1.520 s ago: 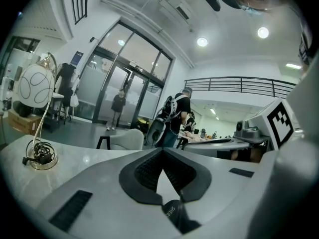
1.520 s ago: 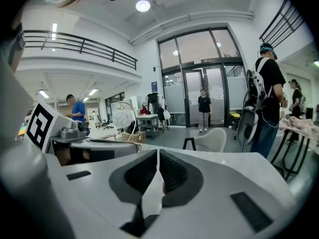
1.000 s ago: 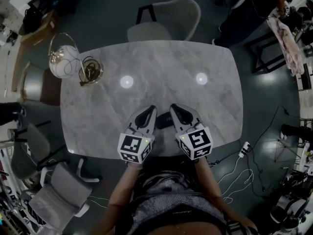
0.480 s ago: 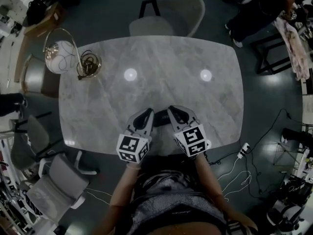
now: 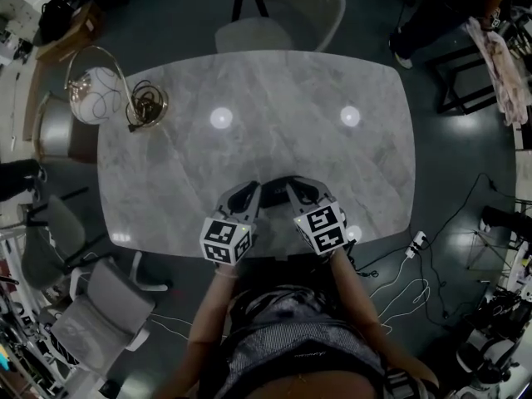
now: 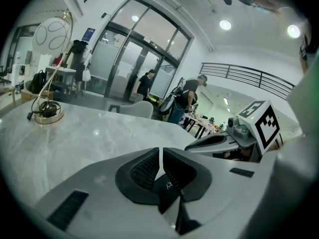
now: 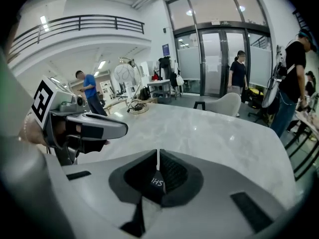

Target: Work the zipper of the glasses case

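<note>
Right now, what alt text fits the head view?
From above, a person holds the left gripper and right gripper close together over the near edge of a grey marble table, both shut on a small dark glasses case between them. A globe lamp stands at the table's far left corner, a chair beyond.

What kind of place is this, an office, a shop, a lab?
Probably an open-plan office or workshop hall. Tall glass doors and an upper-floor railing frame a big room, with a marble-look table, office chairs and cables trailing across the floor.
</note>
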Available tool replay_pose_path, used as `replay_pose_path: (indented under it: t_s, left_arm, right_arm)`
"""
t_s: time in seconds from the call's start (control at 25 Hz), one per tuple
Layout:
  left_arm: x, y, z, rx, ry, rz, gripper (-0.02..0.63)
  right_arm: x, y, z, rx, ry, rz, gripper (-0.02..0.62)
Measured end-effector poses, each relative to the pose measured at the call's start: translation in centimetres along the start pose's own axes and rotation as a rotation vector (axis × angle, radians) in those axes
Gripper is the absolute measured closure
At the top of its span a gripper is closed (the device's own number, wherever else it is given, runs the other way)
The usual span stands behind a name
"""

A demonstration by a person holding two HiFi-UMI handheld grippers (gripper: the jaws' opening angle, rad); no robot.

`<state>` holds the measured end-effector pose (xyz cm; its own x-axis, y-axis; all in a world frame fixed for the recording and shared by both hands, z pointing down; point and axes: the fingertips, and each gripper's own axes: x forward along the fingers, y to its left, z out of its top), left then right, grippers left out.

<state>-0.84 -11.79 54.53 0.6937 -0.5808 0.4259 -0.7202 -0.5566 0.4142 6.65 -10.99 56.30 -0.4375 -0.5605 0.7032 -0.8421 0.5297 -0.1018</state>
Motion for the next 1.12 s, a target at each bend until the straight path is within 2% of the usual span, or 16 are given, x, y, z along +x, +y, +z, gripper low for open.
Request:
replay_pose_path:
  t_s: [0.4, 0.48, 0.68, 0.96, 1.12]
  left_arm:
    - [1.6, -0.6, -4.1, -0.069, 0.122, -0.135, 0.594]
    - [1.9, -0.5, -4.7, -0.088, 0.148, -0.161, 0.543]
    - [2.1, 0.0, -5.9, -0.099, 0.196, -0.179, 0.468]
    - [2.9, 1.9, -9.0, -0.164, 0.337, -0.183, 0.407]
    - [3.3, 2.9, -11.0, -0.262, 0.413, -0.181, 0.37]
  right_arm:
    - [1.9, -0.1, -3.9, -0.011, 0.15, 0.021, 0.526]
    - [2.4, 0.0, -4.9, -0.016, 0.182, 0.03, 0.526]
    - [3.2, -0.3, -7.4, -0.051, 0.246, 0.017, 0.526]
    - [3.5, -0.6, -7.8, -0.047, 0.228, 0.019, 0.526]
    - [3.5, -0.5, -7.9, -0.044, 0.21, 0.016, 0.526]
